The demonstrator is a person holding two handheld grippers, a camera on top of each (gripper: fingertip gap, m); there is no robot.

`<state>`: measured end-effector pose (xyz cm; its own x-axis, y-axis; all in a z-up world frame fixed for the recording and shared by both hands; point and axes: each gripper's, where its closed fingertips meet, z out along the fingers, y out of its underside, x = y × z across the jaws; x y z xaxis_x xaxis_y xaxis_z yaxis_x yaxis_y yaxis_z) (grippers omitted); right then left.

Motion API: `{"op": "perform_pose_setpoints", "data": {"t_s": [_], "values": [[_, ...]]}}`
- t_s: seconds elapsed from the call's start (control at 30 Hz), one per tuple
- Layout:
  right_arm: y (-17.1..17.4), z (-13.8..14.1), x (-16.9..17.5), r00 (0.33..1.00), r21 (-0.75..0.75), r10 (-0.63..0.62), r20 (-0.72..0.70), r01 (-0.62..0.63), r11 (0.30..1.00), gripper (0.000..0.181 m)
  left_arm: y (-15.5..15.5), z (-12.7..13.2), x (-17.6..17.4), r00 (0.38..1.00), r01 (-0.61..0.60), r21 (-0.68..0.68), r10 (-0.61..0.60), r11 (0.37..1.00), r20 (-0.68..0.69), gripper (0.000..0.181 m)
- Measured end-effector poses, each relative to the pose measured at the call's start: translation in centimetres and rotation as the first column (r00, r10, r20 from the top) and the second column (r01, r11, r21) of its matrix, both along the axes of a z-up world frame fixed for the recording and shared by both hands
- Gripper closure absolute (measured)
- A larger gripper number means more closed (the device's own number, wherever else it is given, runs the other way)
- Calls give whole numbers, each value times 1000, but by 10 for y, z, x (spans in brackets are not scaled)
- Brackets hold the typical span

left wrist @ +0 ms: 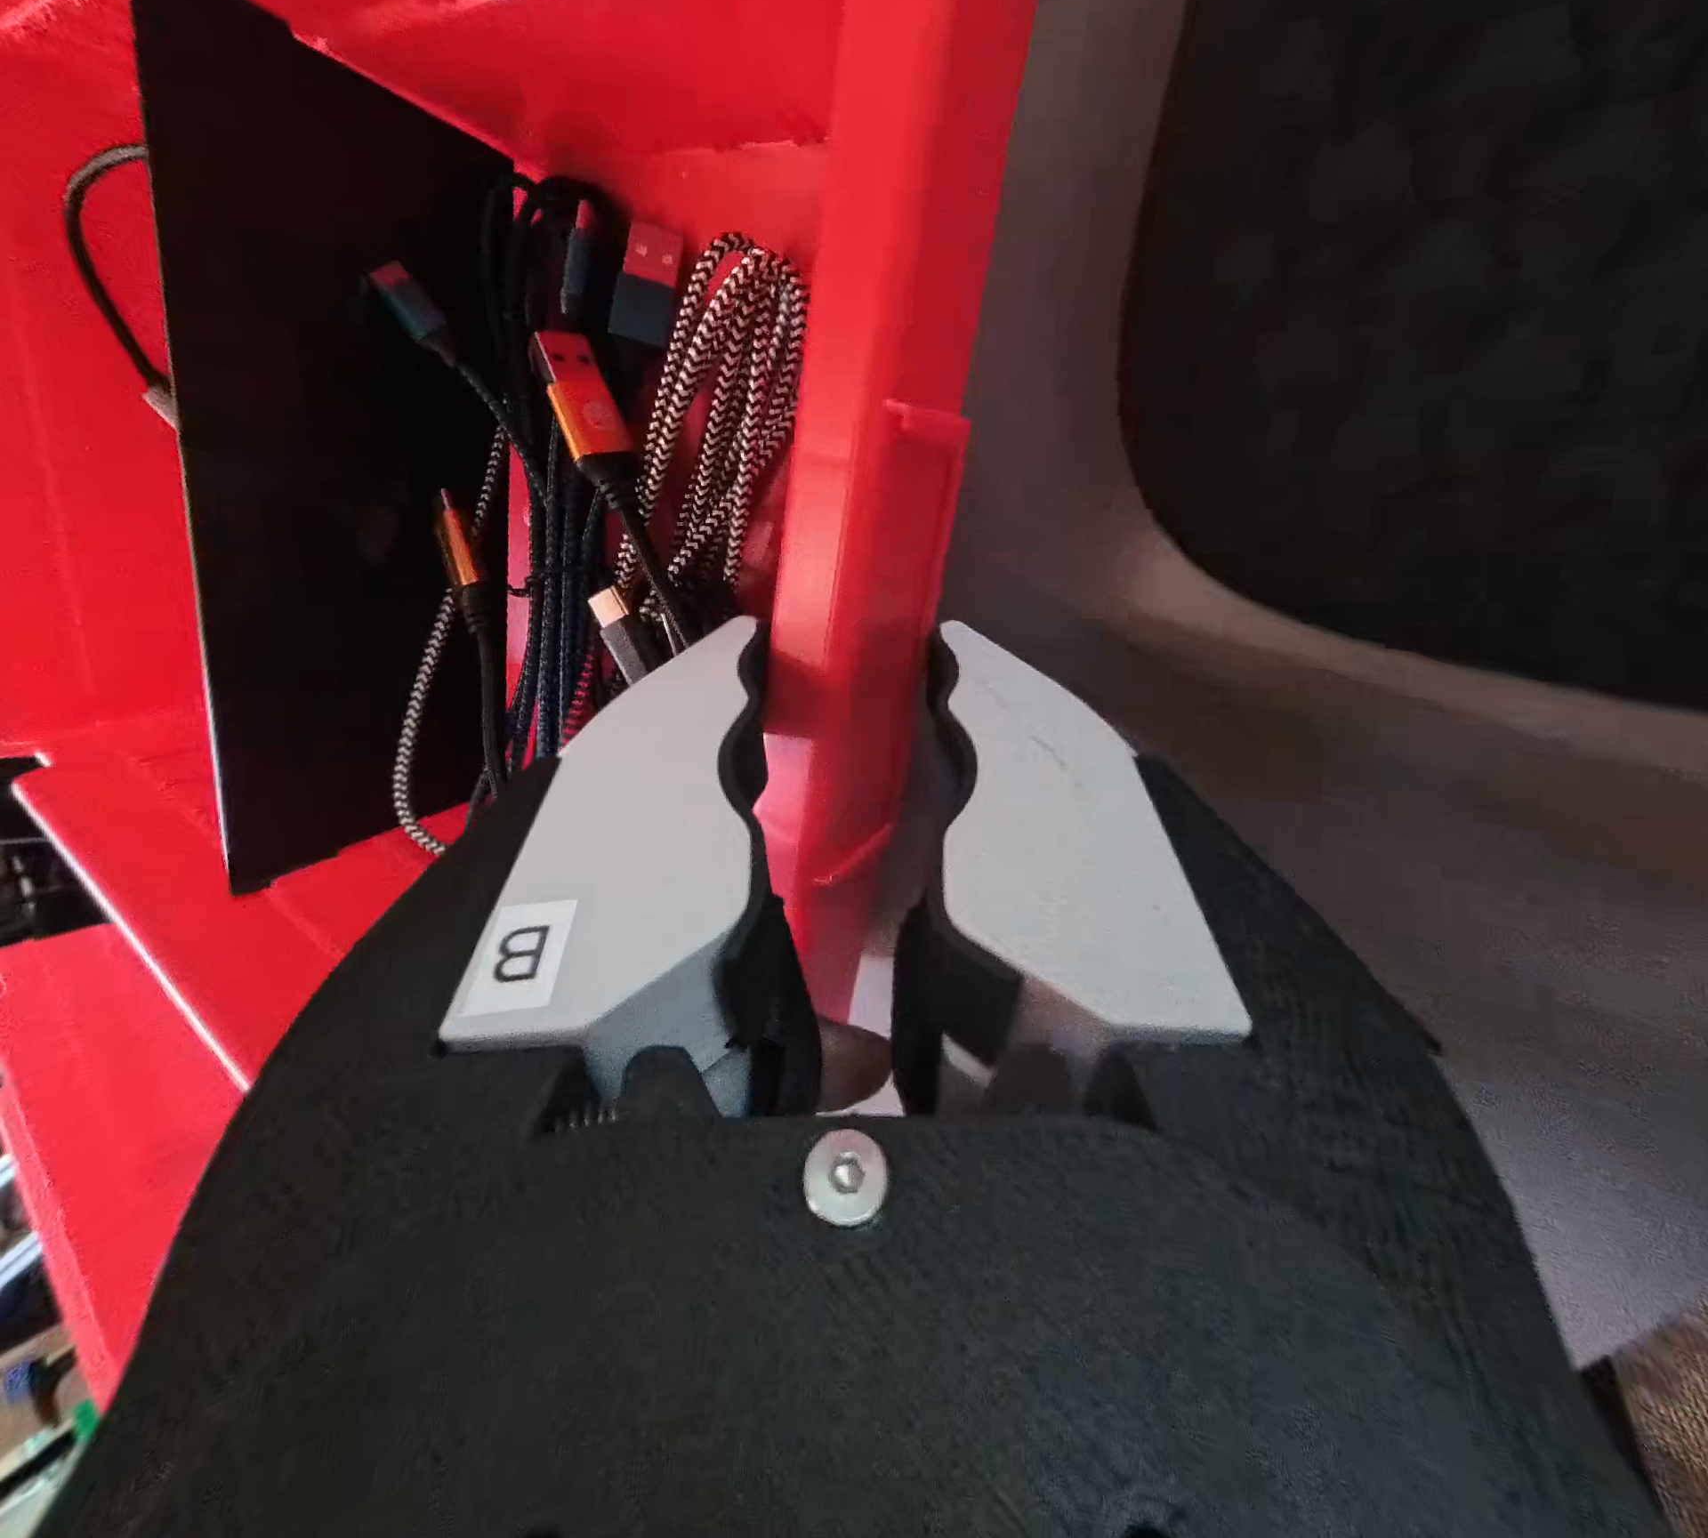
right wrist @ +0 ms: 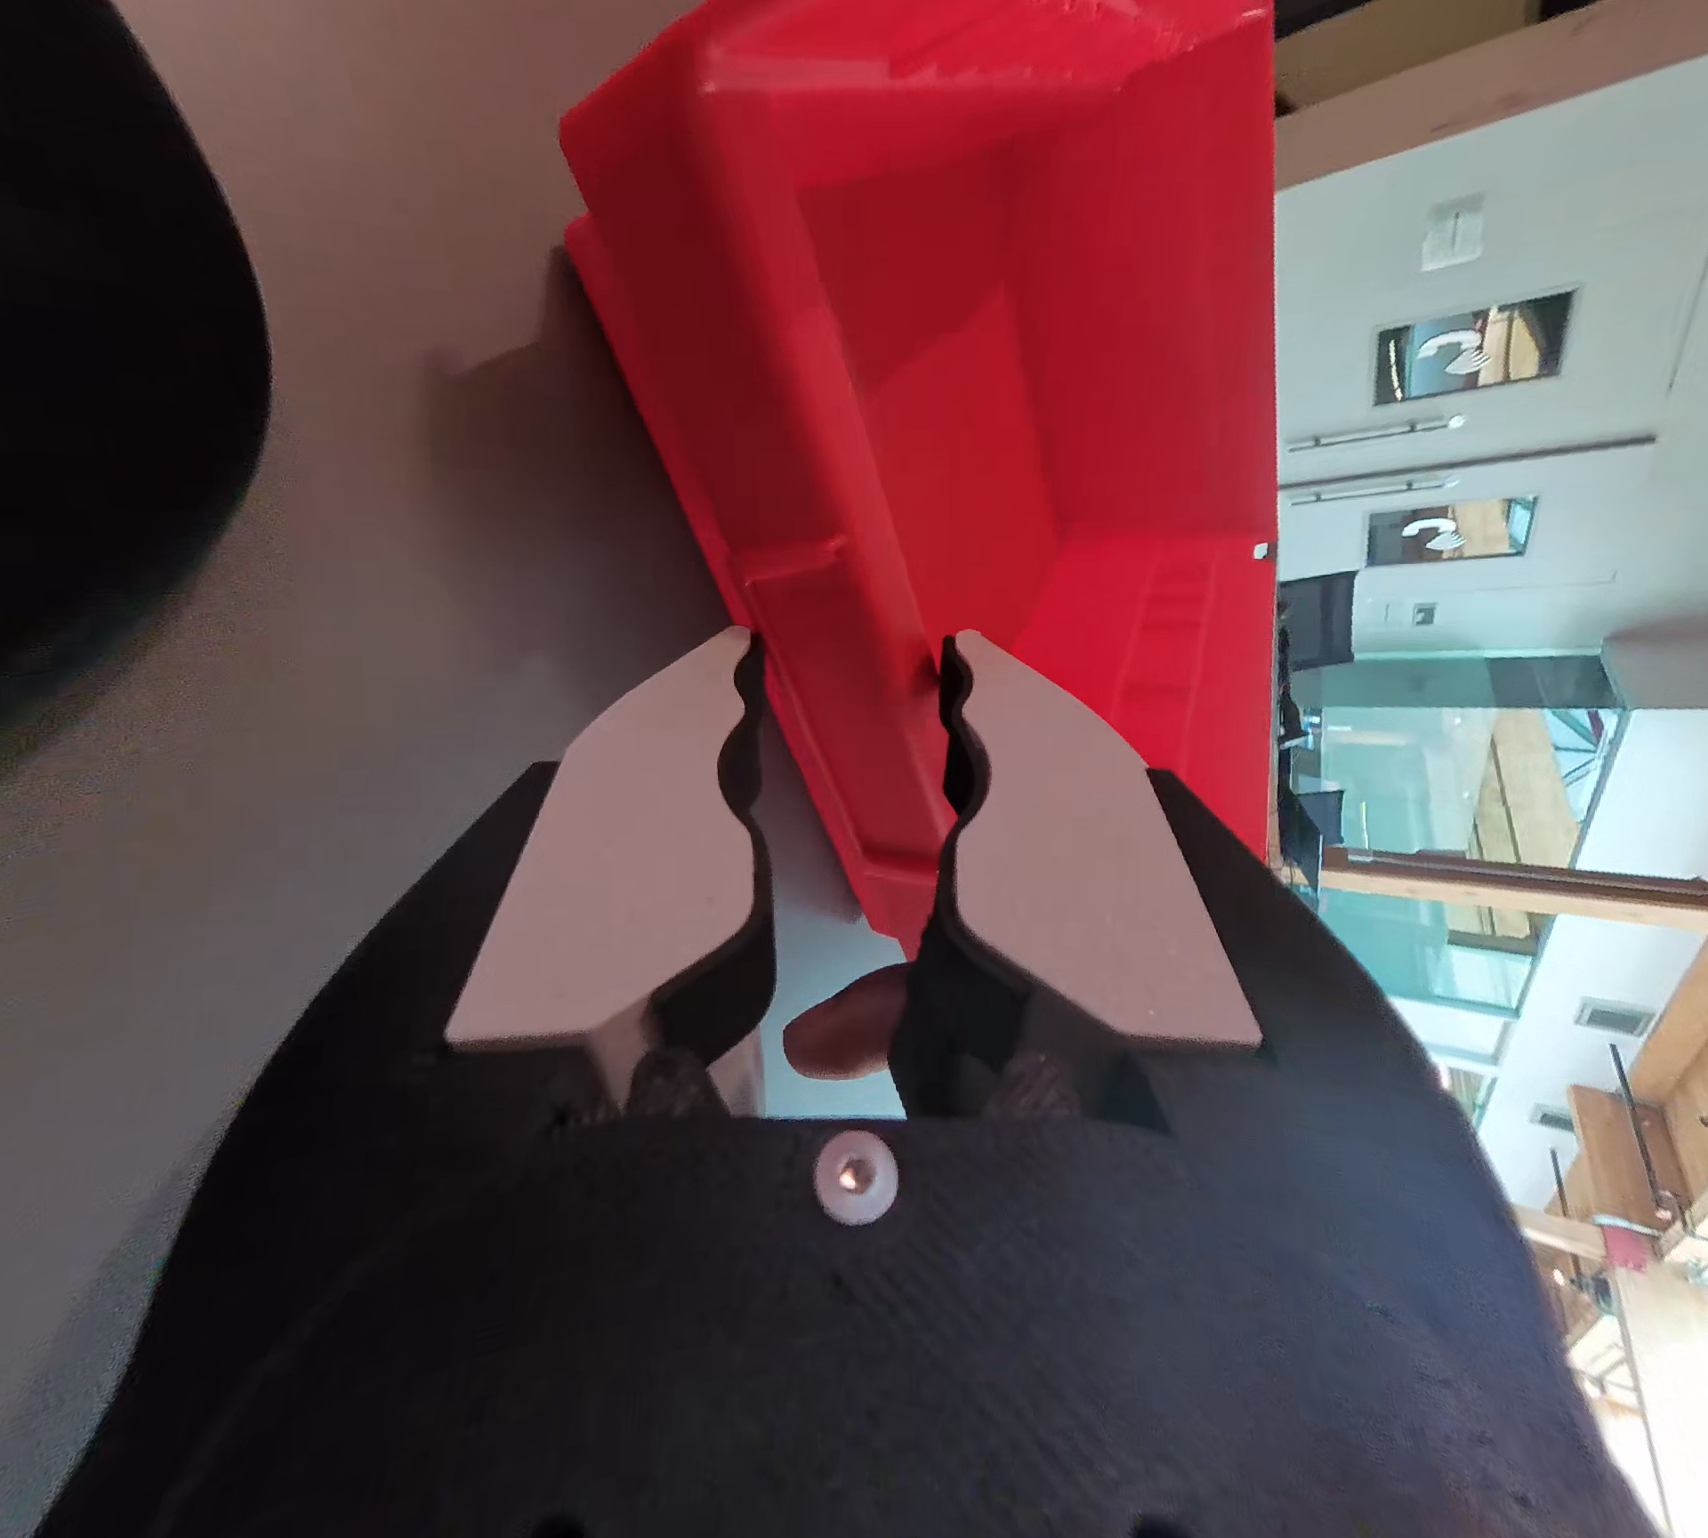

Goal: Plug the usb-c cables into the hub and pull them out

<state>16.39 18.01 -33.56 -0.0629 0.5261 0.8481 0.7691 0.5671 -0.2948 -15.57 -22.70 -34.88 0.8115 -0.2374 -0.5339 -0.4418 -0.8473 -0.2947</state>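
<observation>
Gripping the red bin's (left wrist: 887,348) rim, the left gripper (left wrist: 846,653) is clamped on one wall, and the right gripper (right wrist: 846,653) likewise. The cables (left wrist: 591,422) lie inside at eleven o'clock from the left gripper, nearer it, running lengthwise toward it; no hub shows.

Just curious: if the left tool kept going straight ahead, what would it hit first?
Nothing new, probably: the left tool already straddles the red bin's wall and would slide along it; the cables lie off to one side.
</observation>
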Motion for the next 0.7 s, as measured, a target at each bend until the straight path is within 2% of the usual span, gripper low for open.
{"op": "perform_pose_setpoints", "data": {"t_s": [0.17,0.3,0.37,0.4,0.47,0.53,0.6,0.63,0.67,0.7], "values": [[7,0,20,999,-23,17,-47,-19,1000,144,-39,1,-9,1000,30,15,-30,999,8,150],[5,0,26,998,-89,9,-70,-16,996,141,-48,3,-5,999,35,26,-36,999,20,149],[-2,-3,26,997,-193,-8,-77,-7,981,129,-48,3,-3,999,22,33,-23,999,31,148],[-7,-5,27,997,-265,-17,-74,-3,964,121,-48,3,-1,999,10,34,-11,999,51,145],[-20,2,26,994,-371,-10,-110,-32,928,119,-43,4,7,991,-9,62,1,998,136,129],[-34,28,22,968,-398,40,-248,-140,907,119,-35,19,21,970,-12,180,-32,984,239,114],[-50,67,20,887,-412,88,-453,-296,862,117,-25,46,29,962,5,350,-100,937,254,106],[-58,92,20,804,-390,107,-585,-394,832,113,-21,61,27,970,11,435,-115,900,213,106],[-67,120,21,681,-343,124,-722,-508,790,111,-20,76,22,982,7,505,-100,863,158,106],[-77,149,25,520,-274,128,-845,-626,730,107,-20,89,14,993,-19,558,-50,830,108,106]]}}
